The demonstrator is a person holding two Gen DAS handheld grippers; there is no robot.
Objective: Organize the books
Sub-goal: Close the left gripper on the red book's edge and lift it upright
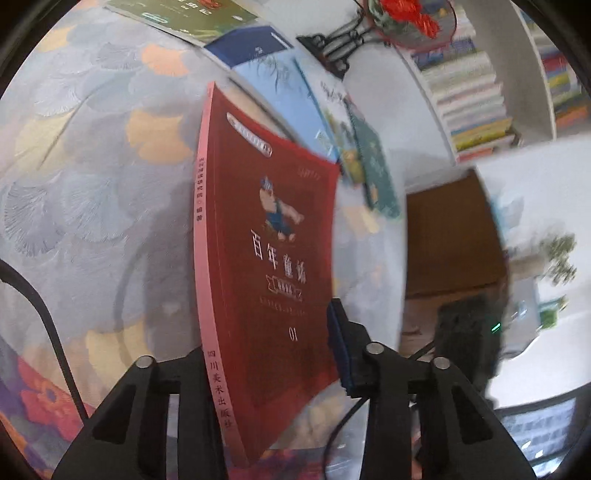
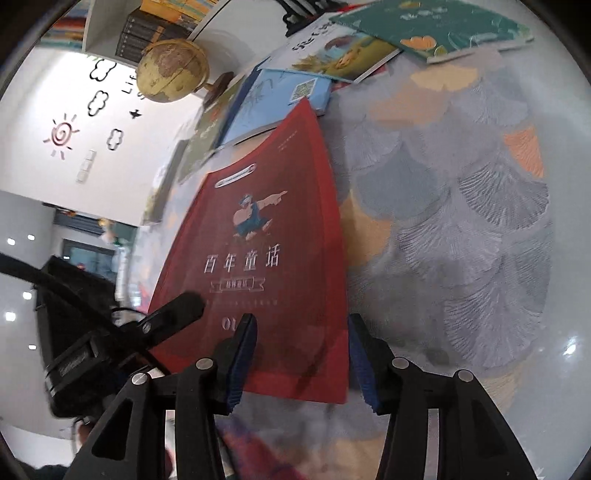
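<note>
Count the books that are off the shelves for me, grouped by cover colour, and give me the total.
red book: 1
light blue book: 1
navy book: 1
olive green book: 1
teal book: 1
white illustrated book: 1
Total: 6

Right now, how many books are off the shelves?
6. The red book is in the left claw; lying behind it in a row are the green book, navy book, light blue book, picture book and teal book. Others may be hidden.
</note>
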